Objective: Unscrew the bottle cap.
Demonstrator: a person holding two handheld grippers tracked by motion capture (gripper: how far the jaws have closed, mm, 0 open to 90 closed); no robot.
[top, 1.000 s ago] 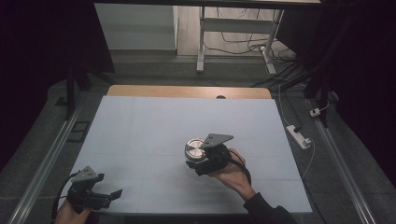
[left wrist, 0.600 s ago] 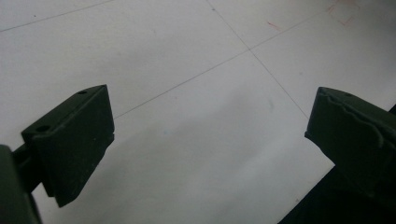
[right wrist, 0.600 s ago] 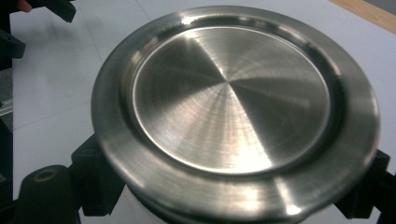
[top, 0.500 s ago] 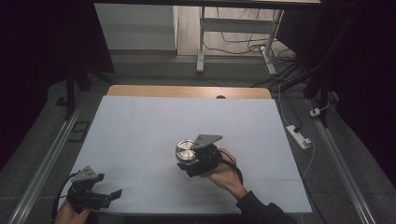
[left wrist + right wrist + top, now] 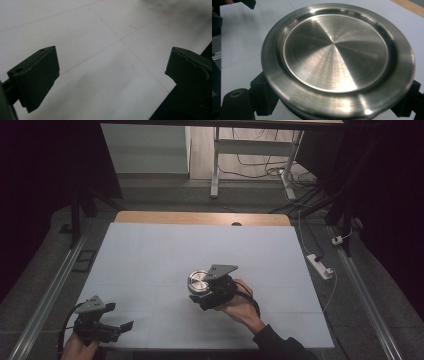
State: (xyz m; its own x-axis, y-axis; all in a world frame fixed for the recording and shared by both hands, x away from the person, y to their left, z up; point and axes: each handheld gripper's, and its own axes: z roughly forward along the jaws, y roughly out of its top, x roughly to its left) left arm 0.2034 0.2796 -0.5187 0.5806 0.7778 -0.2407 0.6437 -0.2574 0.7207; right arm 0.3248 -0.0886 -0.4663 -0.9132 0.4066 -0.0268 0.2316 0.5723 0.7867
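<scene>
Shifted leftward, right gripper (image 5: 202,292) pinches steel lid (image 5: 199,281); left gripper (image 5: 117,329), just widened, spread empty.

One round steel lid (image 5: 198,281), two hand-held tools, left tool (image 5: 117,329), right tool (image 5: 199,296), one table (image 5: 150,250)

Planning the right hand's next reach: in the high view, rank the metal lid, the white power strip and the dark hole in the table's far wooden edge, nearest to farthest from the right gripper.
1. Metal lid: clamped in the right gripper.
2. White power strip: on the floor, off the table's right side.
3. Dark hole: wooden edge, far side.
</scene>
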